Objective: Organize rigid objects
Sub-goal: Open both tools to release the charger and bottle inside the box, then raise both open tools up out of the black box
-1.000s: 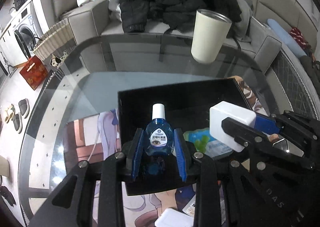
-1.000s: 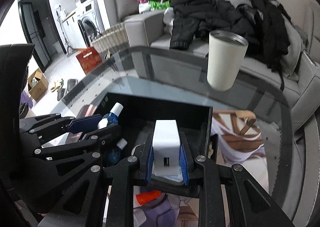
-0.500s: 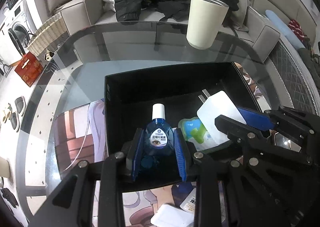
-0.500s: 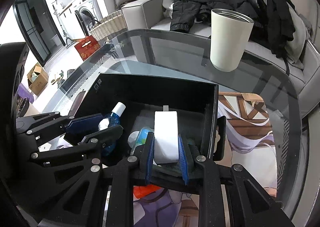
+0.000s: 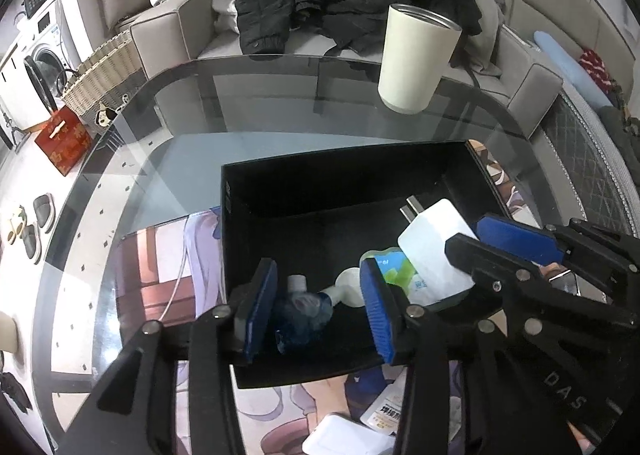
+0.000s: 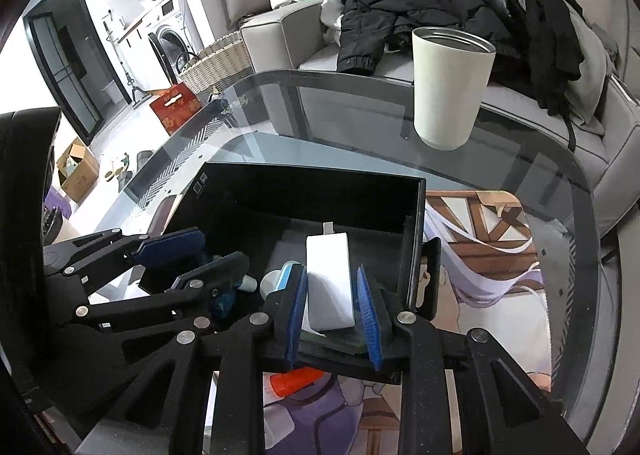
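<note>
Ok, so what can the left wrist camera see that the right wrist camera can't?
Only the left wrist view shows the flat white case lying in front of the box, and a pale blue roll on the sofa. Only the right wrist view shows an orange-capped thing and a cardboard box on the floor. Both show the black box, the white charger in it, and the cream cup.
</note>
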A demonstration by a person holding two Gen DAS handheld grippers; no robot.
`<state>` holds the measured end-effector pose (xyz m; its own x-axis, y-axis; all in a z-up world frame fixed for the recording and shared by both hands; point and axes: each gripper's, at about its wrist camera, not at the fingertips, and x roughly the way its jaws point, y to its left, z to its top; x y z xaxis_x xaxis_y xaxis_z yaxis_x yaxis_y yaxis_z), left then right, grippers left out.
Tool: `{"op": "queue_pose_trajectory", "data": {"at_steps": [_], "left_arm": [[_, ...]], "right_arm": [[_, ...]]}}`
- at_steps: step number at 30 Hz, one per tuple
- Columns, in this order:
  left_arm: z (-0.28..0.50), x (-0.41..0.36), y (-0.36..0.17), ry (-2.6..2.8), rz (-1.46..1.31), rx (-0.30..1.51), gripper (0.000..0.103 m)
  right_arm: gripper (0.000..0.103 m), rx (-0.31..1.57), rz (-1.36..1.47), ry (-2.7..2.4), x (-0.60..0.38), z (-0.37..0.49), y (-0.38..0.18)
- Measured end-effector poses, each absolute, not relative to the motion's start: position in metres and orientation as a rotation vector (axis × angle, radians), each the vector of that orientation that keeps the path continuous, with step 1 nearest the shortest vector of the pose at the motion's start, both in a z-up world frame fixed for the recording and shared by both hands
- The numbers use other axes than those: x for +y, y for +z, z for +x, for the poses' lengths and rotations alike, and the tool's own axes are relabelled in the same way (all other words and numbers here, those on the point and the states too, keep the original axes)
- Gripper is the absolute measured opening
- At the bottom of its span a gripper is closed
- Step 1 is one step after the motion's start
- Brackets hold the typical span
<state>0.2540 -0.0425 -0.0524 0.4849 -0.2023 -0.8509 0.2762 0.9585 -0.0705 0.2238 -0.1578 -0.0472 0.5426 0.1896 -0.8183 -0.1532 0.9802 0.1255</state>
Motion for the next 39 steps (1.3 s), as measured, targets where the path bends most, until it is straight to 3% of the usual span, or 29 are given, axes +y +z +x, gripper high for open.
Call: {"op": "queue_pose_trajectory", "data": {"at_steps": [6,16,22,29,39], "left_arm": [[0.25,-0.041,-0.044,-0.277,0.079,0.99,0.052],[0.245,-0.036,-0.034,-0.26,0.055,0.956,0.052],[0.215,-0.032,0.001,-0.202,0.064,0.725,0.055],[0.181,-0.02,0.035,-0.21,0.03,0.546,0.055],[0.132,0.003,0.071,-0.199,-0.002,0.369,0.06]], "right_arm": [[0.028,0.935,0.05,0.2,-0.161,0.217,-0.035],[0.028,0.872,0.048,0.197,-0.16,0.208,-0.017],[0.034,0.643,0.048,0.205,-0.158,0.18,0.017],[0.035,0.369,0.025,0.208,-0.155,0.131,0.064],[0.041,0.196,0.041,0.235,-0.159,0.077,0.102]]}}
